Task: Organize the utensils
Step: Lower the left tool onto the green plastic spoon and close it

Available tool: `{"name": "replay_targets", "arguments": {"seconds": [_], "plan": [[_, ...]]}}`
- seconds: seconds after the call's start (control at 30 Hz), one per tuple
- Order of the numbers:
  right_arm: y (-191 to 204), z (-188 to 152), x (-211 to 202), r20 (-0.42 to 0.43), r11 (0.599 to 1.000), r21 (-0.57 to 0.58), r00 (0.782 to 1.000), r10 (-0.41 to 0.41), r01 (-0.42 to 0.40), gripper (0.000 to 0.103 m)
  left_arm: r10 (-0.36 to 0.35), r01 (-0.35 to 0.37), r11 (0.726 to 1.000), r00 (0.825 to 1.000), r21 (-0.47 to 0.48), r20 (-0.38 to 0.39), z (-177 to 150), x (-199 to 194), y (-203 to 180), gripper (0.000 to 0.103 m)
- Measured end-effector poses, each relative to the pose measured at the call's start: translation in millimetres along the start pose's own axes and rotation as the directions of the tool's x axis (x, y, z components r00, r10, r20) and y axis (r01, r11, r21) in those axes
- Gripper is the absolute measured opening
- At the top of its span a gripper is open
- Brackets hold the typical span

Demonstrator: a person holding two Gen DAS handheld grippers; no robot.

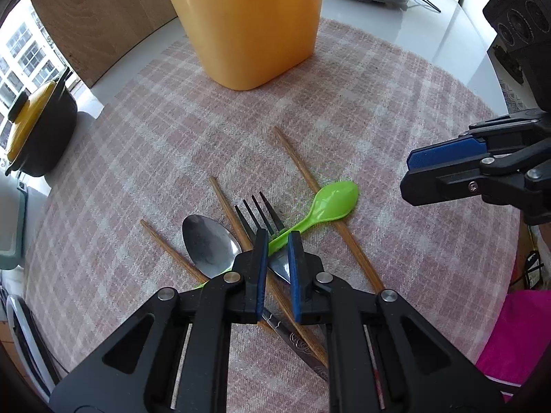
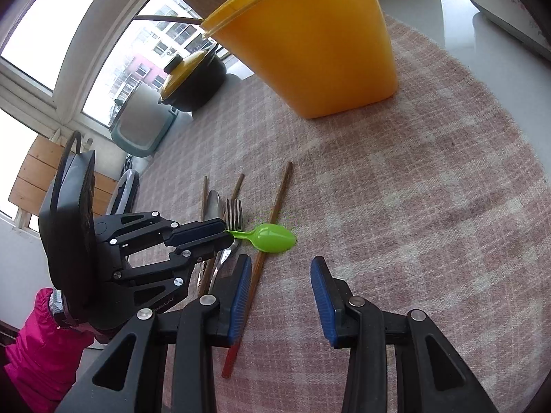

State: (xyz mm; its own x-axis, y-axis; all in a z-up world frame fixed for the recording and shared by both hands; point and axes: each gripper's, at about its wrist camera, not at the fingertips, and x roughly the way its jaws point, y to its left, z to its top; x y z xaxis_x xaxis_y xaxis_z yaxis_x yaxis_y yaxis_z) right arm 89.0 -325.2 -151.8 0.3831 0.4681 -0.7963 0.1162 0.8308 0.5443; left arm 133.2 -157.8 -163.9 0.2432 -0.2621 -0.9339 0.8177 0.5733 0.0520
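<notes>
Small white letters on the left hand-held gripper (image 2: 225, 235) read something like "AI" at the end; the rest is too small to read. The metal handle under that gripper has a stamped pattern, not clear writing.

The left hand-held gripper (image 1: 278, 237) has its blue pads nearly closed around the thin handle of the green spoon (image 1: 330, 203). In the right wrist view the pads look pinched on that handle, with the green bowl (image 2: 273, 238) sticking out past them. The spoon lies low over the pile, on the pink checked mat (image 1: 137, 158).

The right hand-held gripper (image 2: 280, 268) hangs released, with its pads wide apart over bare mat, near the pile's right side.

The pile holds a metal spoon (image 1: 210, 244), a fork (image 1: 258, 215) and three brown chopsticks (image 1: 296, 161). They cross each other, and the left gripper hides their middle parts. The lower ends are cut off behind the gripper arms.

A tall orange bin (image 1: 248, 24) stands on the mat behind the pile, well apart from it. Its top is cut off in the left wrist view. A black pot with a yellow lid (image 2: 193, 75) sits on the counter (image 1: 396, 34) by the window.
</notes>
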Motion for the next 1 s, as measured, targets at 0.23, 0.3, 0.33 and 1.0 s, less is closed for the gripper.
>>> {"name": "replay_targets", "arguments": {"seconds": [0.23,0.3,0.33,1.0], "plan": [[-3.8,0.0,1.9,0.000,1.000,0.025,1.000,0.014,-0.014,0.037,0.014,-0.013,0.999,1.000,0.043,-0.004,3.8,-4.5,-5.3,0.010],[-9.4,0.9,-0.1,0.000,0.999,0.030,1.000,0.011,-0.011,0.037,0.008,-0.008,0.998,1.000,0.065,0.005,6.1,-6.3,-9.8,0.014],[-12.9,0.7,-1.7,0.000,0.999,0.035,1.000,0.012,-0.012,0.037,0.008,-0.008,0.997,1.000,0.075,0.006,7.5,-6.4,-12.6,0.016],[-29.1,-5.3,-20.2,0.030,0.997,0.068,0.999,0.022,-0.024,0.037,0.054,-0.045,0.975,0.998,0.216,-0.036,20.2,15.5,-31.8,0.006]]}}
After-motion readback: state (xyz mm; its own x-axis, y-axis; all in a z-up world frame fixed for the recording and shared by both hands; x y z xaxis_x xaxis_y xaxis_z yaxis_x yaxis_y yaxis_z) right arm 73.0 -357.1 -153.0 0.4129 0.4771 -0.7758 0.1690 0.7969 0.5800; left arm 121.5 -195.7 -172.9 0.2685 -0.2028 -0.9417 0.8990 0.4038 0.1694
